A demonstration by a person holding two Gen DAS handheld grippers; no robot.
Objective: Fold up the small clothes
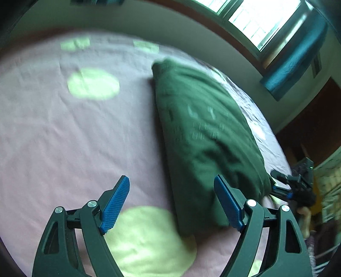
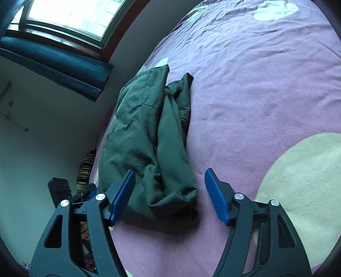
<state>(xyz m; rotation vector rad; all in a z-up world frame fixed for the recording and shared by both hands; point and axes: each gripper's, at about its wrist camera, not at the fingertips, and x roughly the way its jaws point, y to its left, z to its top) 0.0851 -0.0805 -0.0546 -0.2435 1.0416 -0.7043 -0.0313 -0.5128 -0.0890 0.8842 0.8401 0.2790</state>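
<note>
On the pink bedsheet (image 1: pixel 53 127) with pale green spots: left gripper (image 1: pixel 171 202), jaws wide, holding nothing, above the sheet. Dark green garment (image 2: pixel 149 136), folded lengthwise into a long bundle, lying near the bed's edge below the window (image 2: pixel 70 15). Right gripper (image 2: pixel 169 195), jaws wide, empty, straddling the garment's near end.

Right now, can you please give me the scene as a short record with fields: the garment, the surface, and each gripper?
garment: dark green garment, folded lengthwise, lying near the bed edge
surface: pink bedsheet with pale round spots
left gripper: open, empty, above the sheet beside the garment
right gripper: open, empty, jaws either side of the garment's near end
background: window and blue curtain
image quality: left view blurred
</note>
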